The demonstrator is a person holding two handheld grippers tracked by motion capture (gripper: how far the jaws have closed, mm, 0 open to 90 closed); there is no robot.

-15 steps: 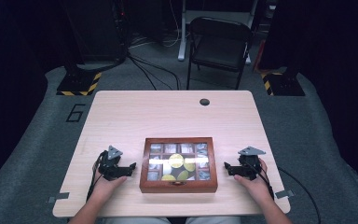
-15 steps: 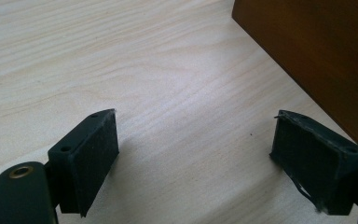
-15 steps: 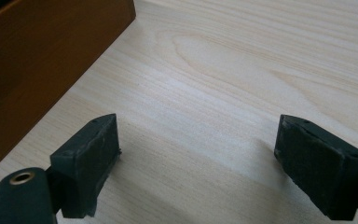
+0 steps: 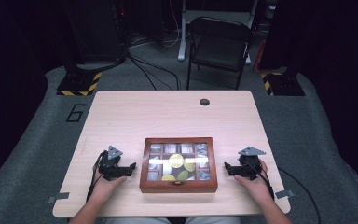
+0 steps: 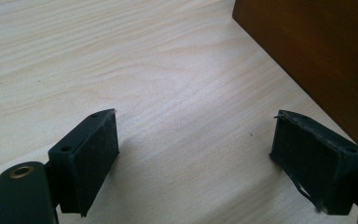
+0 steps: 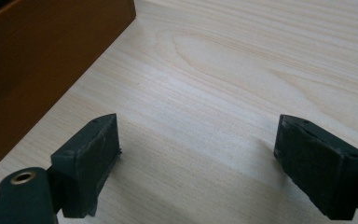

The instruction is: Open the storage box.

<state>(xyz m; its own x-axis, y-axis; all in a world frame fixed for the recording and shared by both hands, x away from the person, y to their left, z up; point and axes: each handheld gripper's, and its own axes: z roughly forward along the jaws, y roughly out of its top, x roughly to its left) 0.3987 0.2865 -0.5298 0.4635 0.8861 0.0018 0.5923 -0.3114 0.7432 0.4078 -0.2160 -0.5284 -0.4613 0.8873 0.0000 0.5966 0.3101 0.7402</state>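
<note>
Centrally, wooden box on pale wood table, left claw and right claw spread, empty, dark room, black chair behind

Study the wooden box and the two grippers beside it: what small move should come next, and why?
Probably bring the right gripper in toward the clasp at the near front of the wooden box. The glass lid looks shut, both grippers stand open and empty on the table, and the left gripper is placed to steady the box's other side.
</note>
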